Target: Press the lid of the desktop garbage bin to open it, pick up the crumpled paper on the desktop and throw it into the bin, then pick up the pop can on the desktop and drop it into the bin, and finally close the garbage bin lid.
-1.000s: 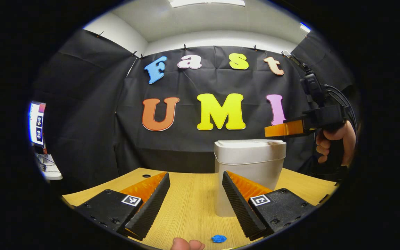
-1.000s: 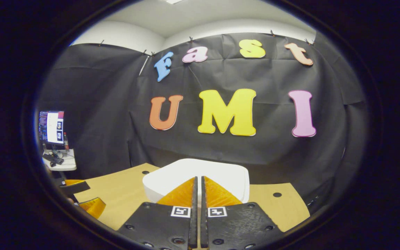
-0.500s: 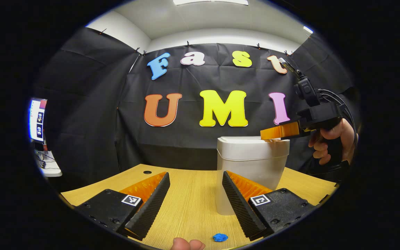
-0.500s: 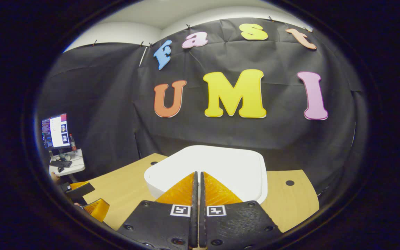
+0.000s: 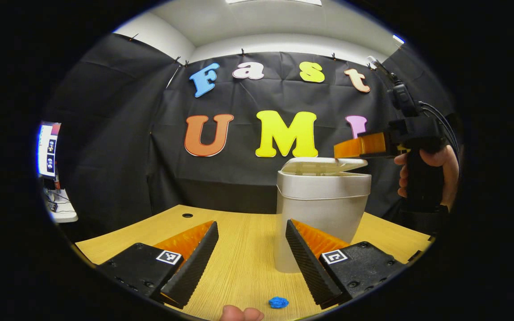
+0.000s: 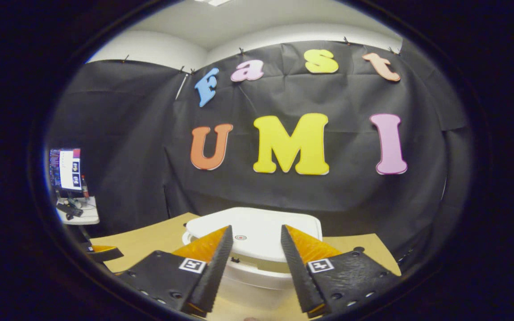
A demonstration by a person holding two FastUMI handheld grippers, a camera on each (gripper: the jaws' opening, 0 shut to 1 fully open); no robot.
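Note:
The white desktop bin (image 5: 321,214) stands on the wooden desk (image 5: 243,263), its lid (image 5: 321,165) sprung up ajar above the rim. A small blue crumpled paper (image 5: 278,302) lies on the desk near the front edge, below my left gripper (image 5: 250,232), which is open and empty just left of the bin. My right gripper (image 6: 255,228) hovers open right above the raised lid (image 6: 257,218), with nothing between its fingers. From the left gripper view, the right gripper (image 5: 357,147) sits over the lid's right edge, held by a hand (image 5: 424,171).
A monitor on a small side table (image 5: 47,149) stands beyond the desk's left end. The desk has small round holes (image 5: 187,215) (image 6: 358,248). A fingertip (image 5: 239,313) shows at the bottom edge. The left gripper (image 6: 101,253) appears low at the left of the right gripper view.
My right gripper, shut and pressing down on the lid before, has lifted and opened. The lid has popped up from flat to ajar. The left gripper has hardly moved.

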